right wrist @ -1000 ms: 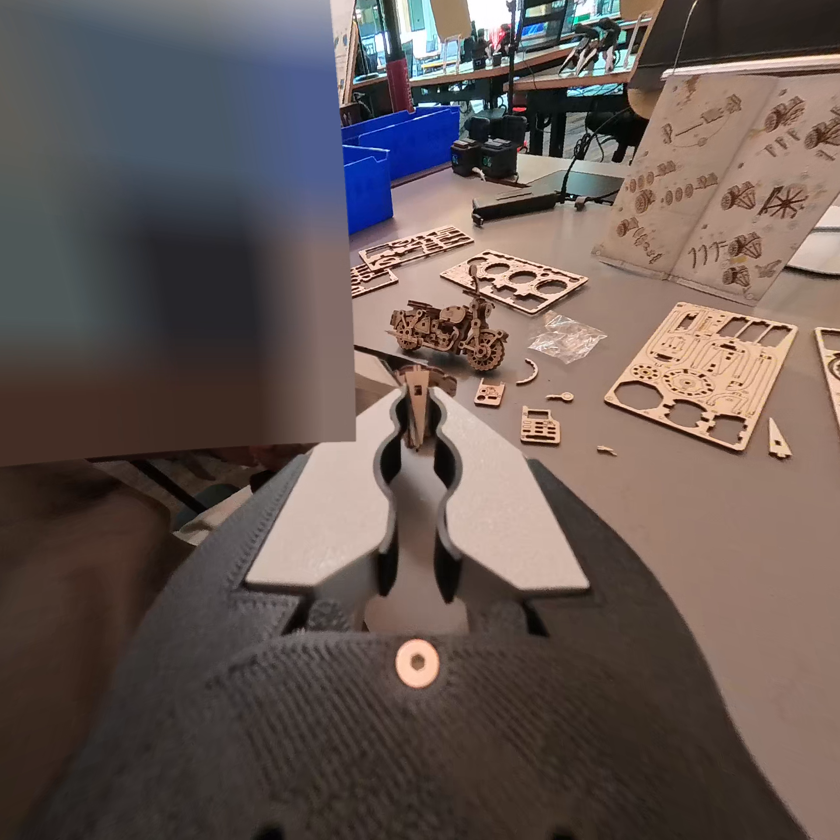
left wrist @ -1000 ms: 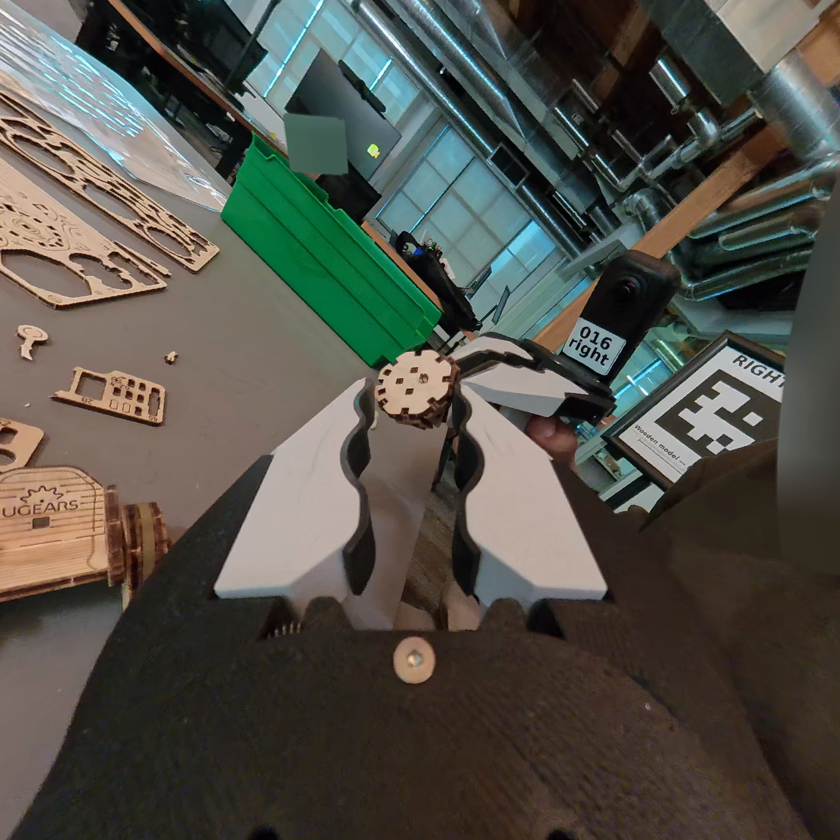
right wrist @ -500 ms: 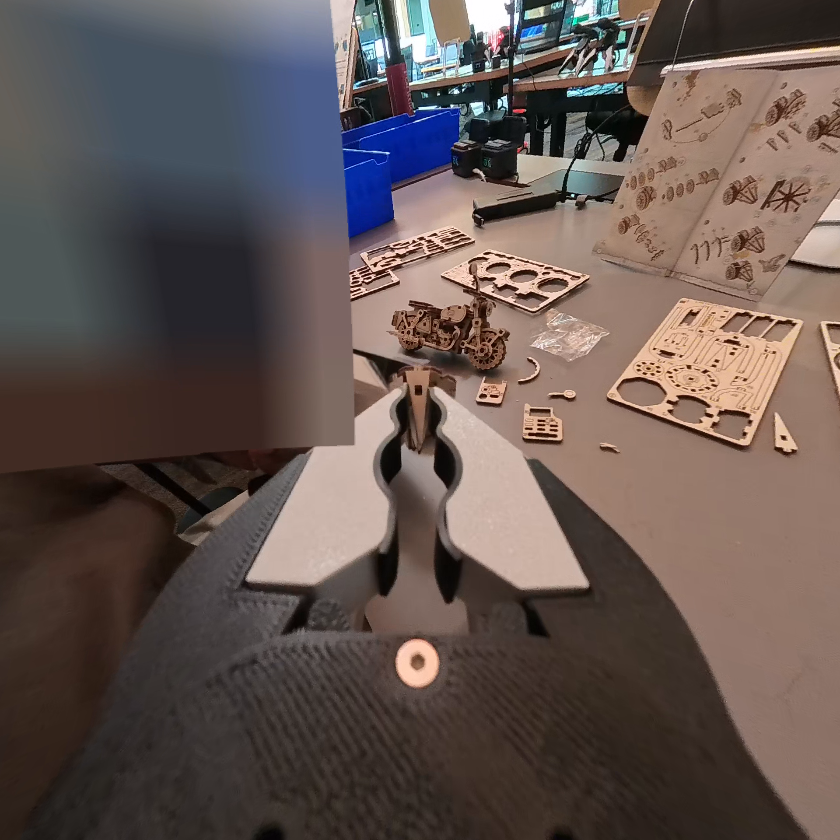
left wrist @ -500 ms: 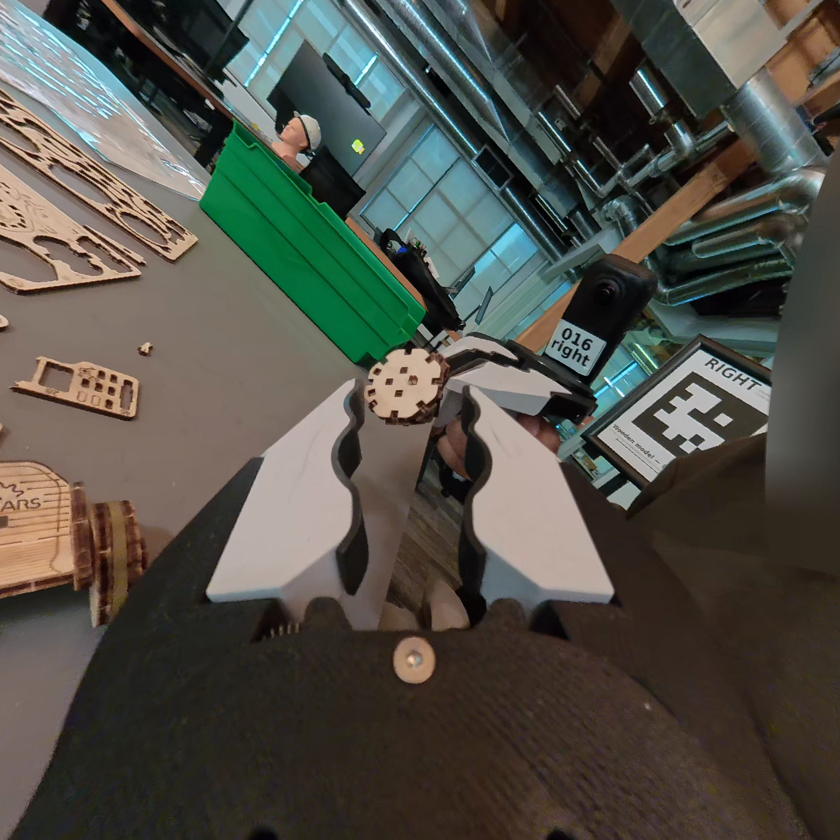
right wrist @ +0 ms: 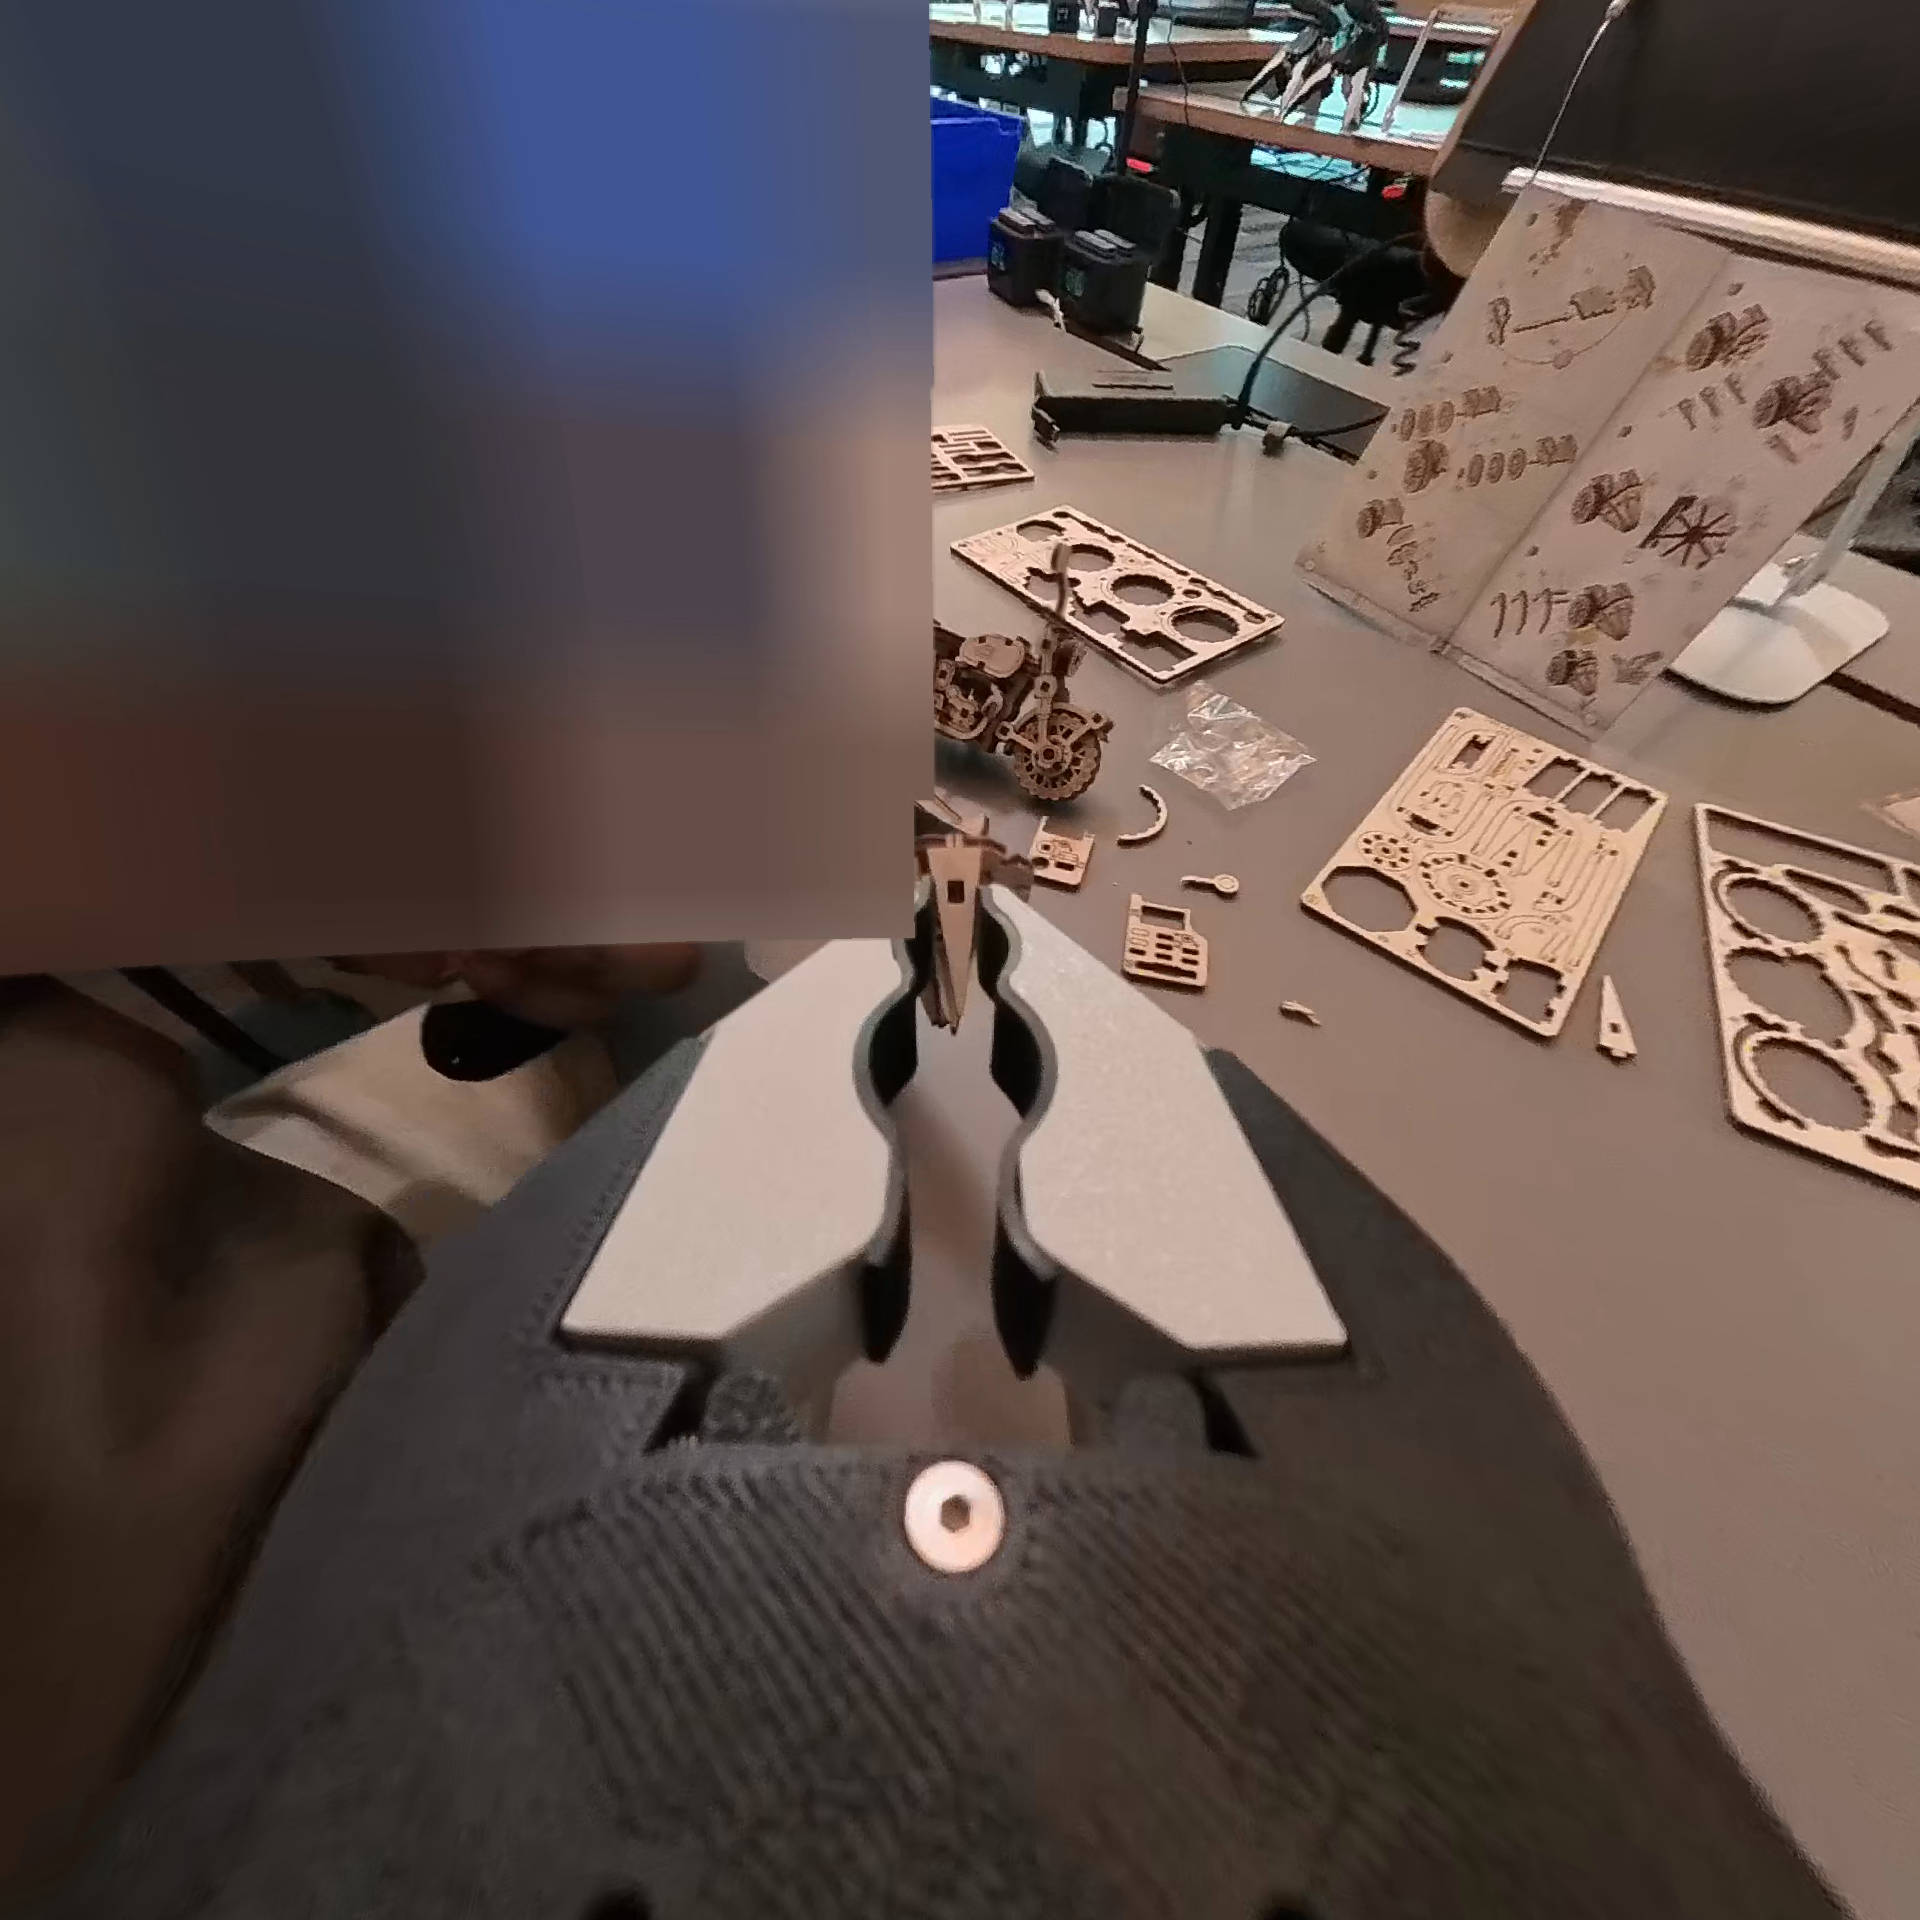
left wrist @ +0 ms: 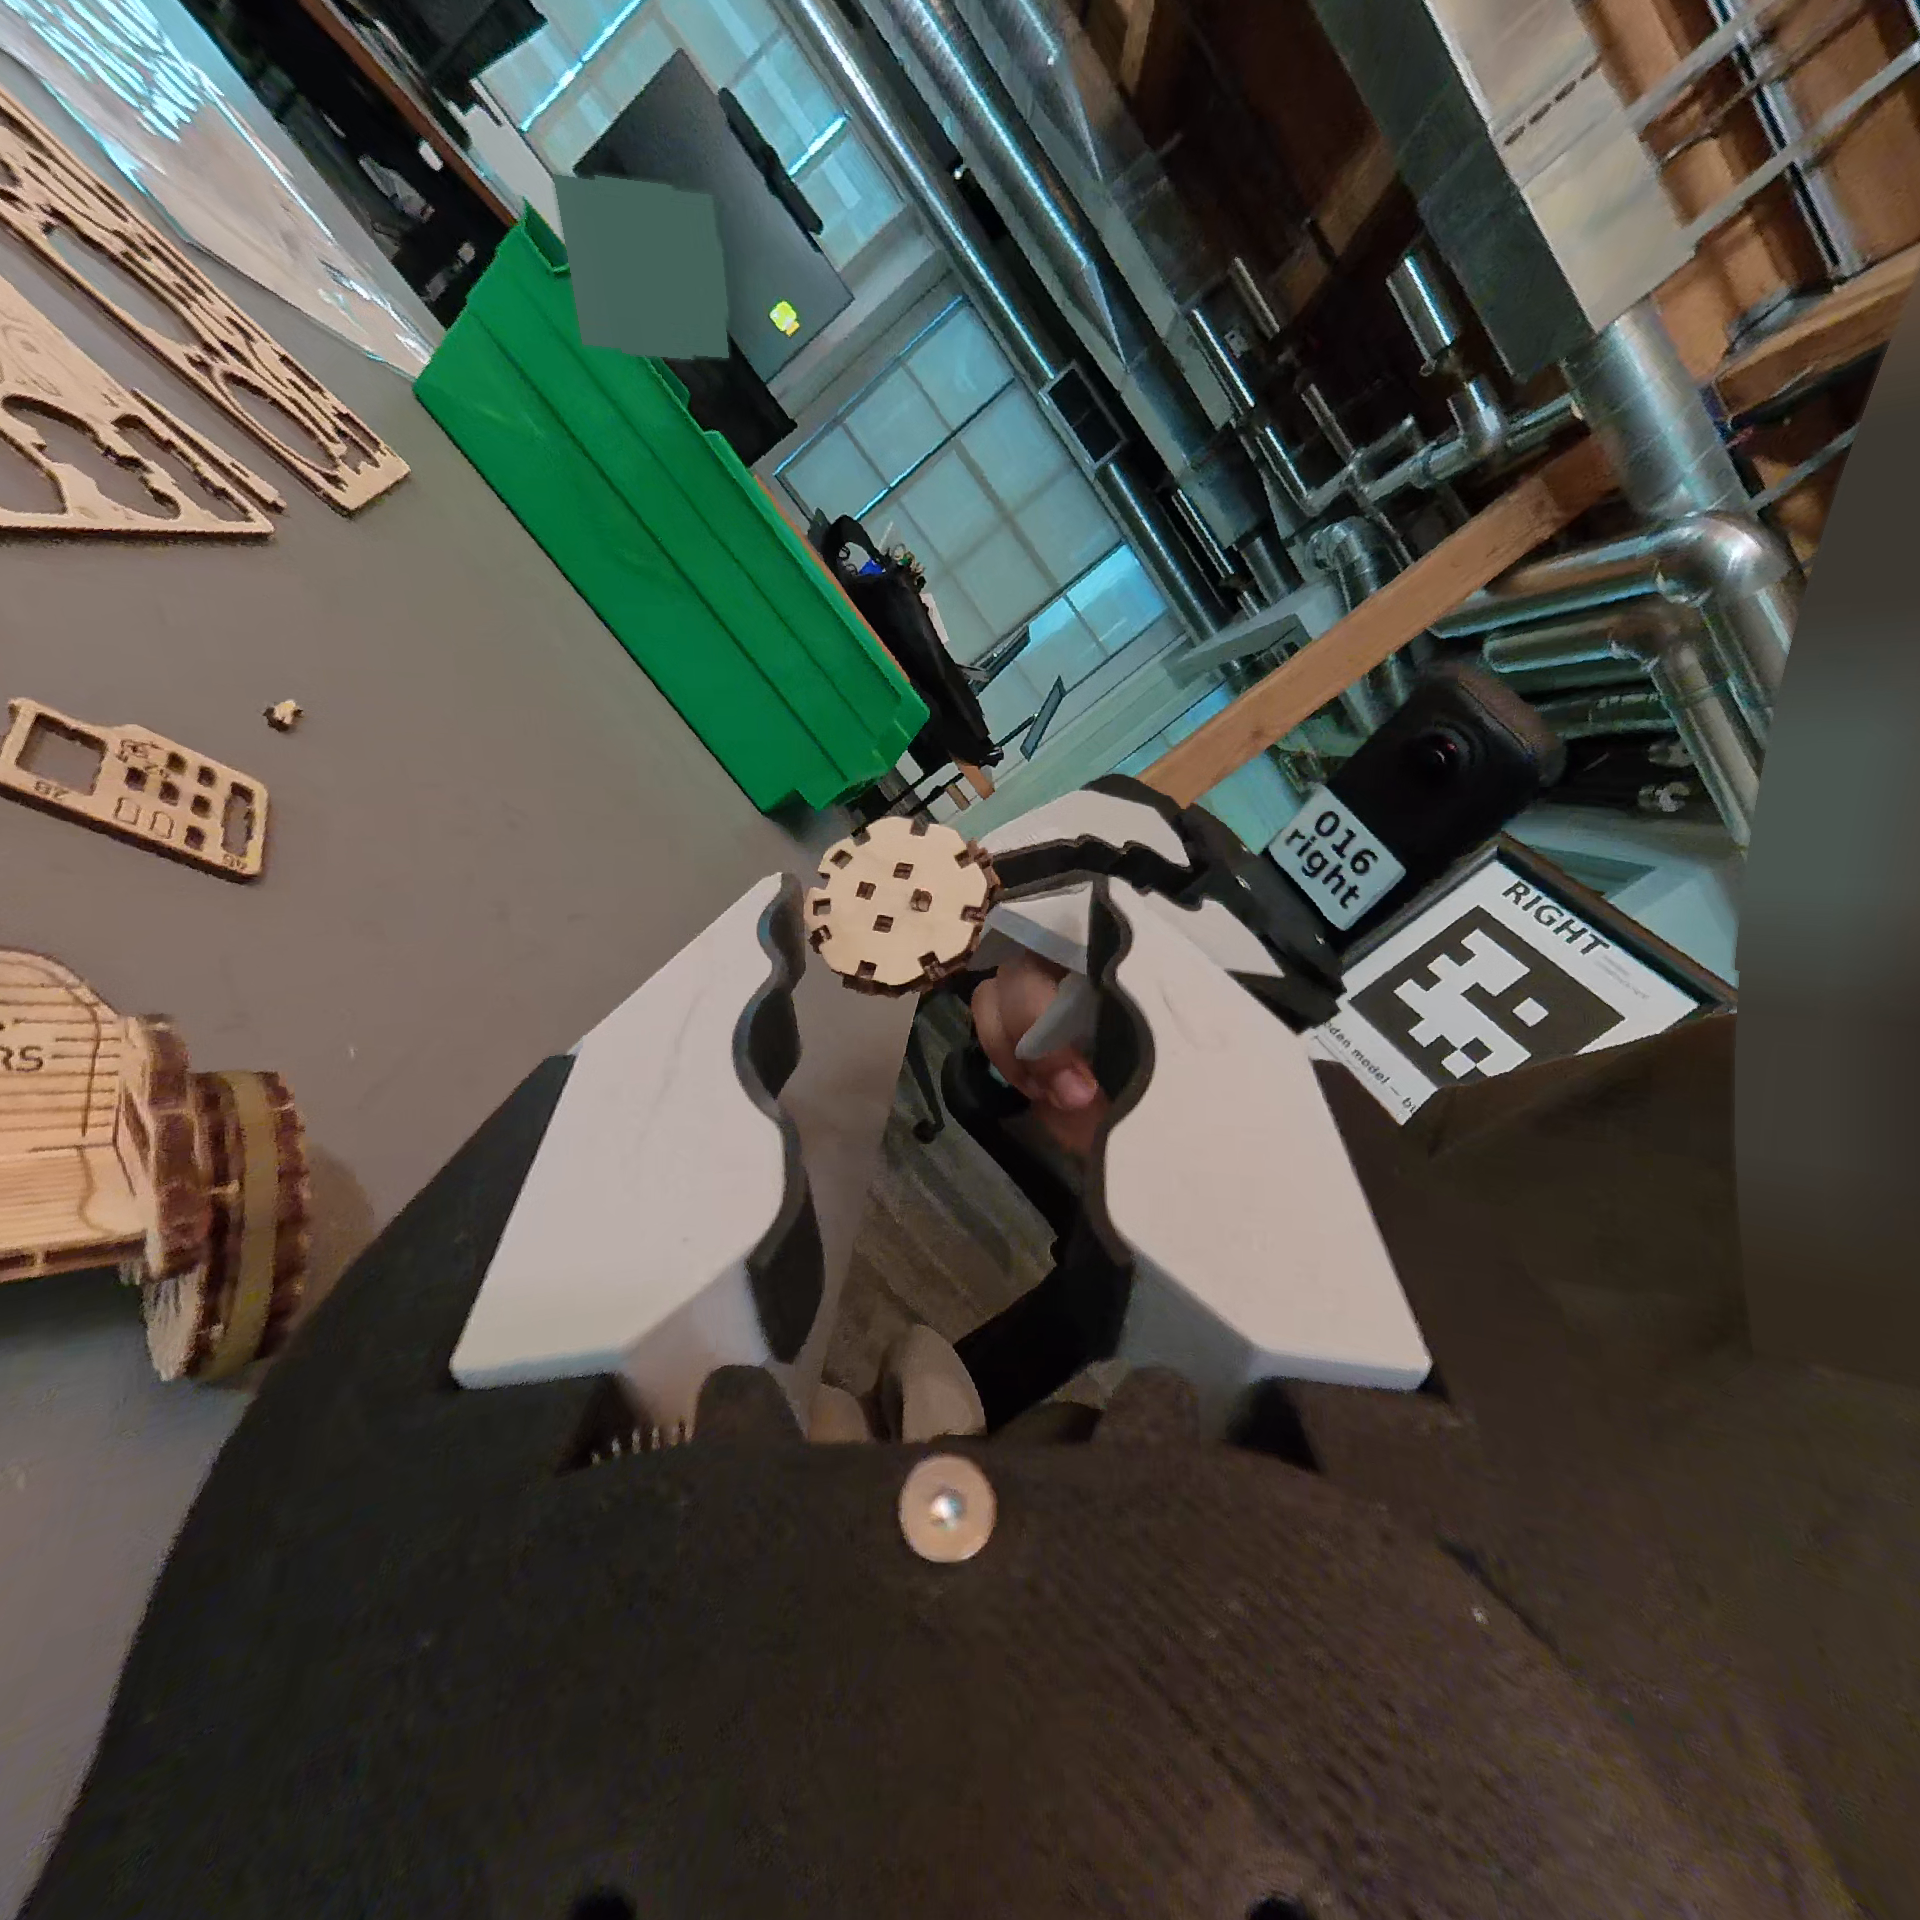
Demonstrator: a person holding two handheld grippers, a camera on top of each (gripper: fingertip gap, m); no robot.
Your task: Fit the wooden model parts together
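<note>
Right gripper [right wrist: 951, 940] is pinching a round toothed wooden disc [left wrist: 902, 906], held in the air off the near edge of the desk [left wrist: 468, 831], not resting on anything. In the right wrist view the disc [right wrist: 954, 935] shows edge-on, a thin sliver between the tips. Left gripper [left wrist: 935, 914] has its fingers spread w/ a clear gap; the disc sits right at its left fingertip, maybe touching, can't tell. Nothing gripped by it.

Doing the step well, as I judge it: keep the right pinch firm so the disc doesn't rotate, bring the left tips onto the rim squarely, avoid pressing on the small teeth, which look fragile. Line up slots before pushing; thin ply will snap if forced at an angle.

Views differ: left wrist view gives the disc's flat face, square holes and notched rim, plus a green bin [left wrist: 665, 551] at the far edge and a half-built wooden piece [left wrist: 125, 1174] on the desk. Right wrist view gives the rest: a finished motorbike model [right wrist: 1013, 707], punched-out sheets [right wrist: 1475, 883], a plastic bag [right wrist: 1231, 753], an instruction sheet [right wrist: 1600, 468] propped up farther back.
</note>
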